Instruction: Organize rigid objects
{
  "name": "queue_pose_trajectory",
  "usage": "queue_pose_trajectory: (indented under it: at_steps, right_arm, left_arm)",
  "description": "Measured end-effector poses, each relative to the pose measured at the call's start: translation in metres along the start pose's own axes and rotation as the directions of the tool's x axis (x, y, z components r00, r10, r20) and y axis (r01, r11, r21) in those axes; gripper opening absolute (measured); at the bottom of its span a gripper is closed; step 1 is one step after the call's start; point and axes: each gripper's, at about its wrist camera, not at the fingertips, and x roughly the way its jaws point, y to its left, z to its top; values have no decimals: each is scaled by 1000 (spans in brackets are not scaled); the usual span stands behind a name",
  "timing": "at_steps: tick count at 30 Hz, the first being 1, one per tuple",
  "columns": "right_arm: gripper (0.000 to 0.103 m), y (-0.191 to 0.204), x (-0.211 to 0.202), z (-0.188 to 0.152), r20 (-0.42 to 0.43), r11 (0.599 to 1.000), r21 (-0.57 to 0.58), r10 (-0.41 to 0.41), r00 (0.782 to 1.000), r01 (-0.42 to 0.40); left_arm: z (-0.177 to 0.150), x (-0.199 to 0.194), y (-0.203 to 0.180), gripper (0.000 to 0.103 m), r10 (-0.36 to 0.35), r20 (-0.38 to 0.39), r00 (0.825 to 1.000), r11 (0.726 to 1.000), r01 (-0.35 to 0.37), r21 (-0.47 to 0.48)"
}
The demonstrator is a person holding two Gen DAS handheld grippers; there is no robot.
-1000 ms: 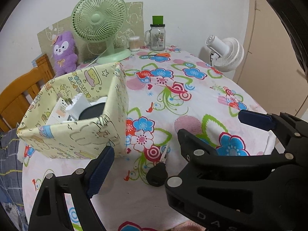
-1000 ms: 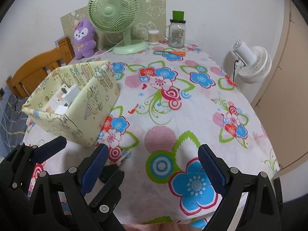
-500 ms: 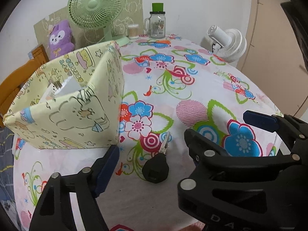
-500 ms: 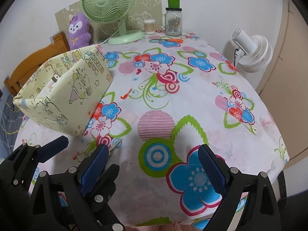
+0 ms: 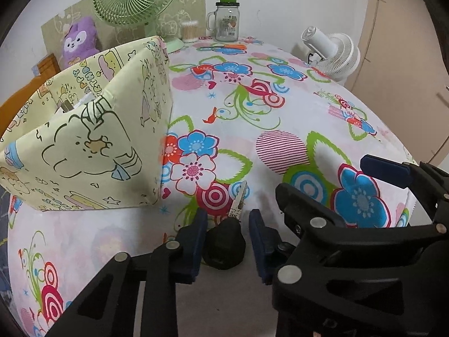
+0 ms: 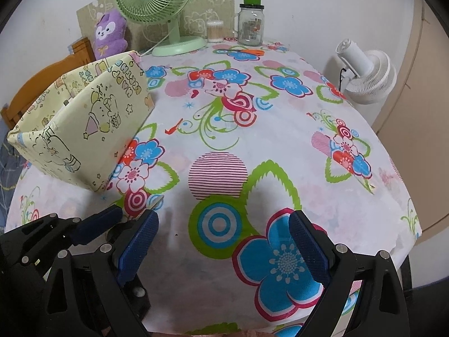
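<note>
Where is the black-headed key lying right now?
In the left wrist view, the key lies on the floral tablecloth between the left gripper fingers, just right of the yellow box.

The tabletop point(image 6: 280, 146), under a flowered cloth, carries a yellow cartoon-print fabric box point(image 6: 92, 129) at the left. A black-headed key point(image 5: 227, 238) lies at the near edge. At the far edge stand a green desk fan point(image 6: 160, 14), a cotton-swab tub point(image 6: 215, 31) and a glass mug jar point(image 6: 250, 25).
</note>
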Motion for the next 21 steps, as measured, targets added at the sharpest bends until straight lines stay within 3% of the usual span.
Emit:
queue_pose_trajectory:
  at_steps: [7,17,21]
  right_arm:
    - [96,1,3,0,-6,1000,-4,-5,1000,5]
    - [96,-1,-1,0,4,1000,21,2,1000,-2]
    - [96,1,-1,0,3,1000,15,-2,1000,2]
  left_arm:
    - [-2,0,-1,23,8,12,1000,1000,-8,5]
    - [0,-5,-5,0,21,36,999,1000,-21,9]
    - [-1,-5,-4,0,29,36,999,1000,-29,8]
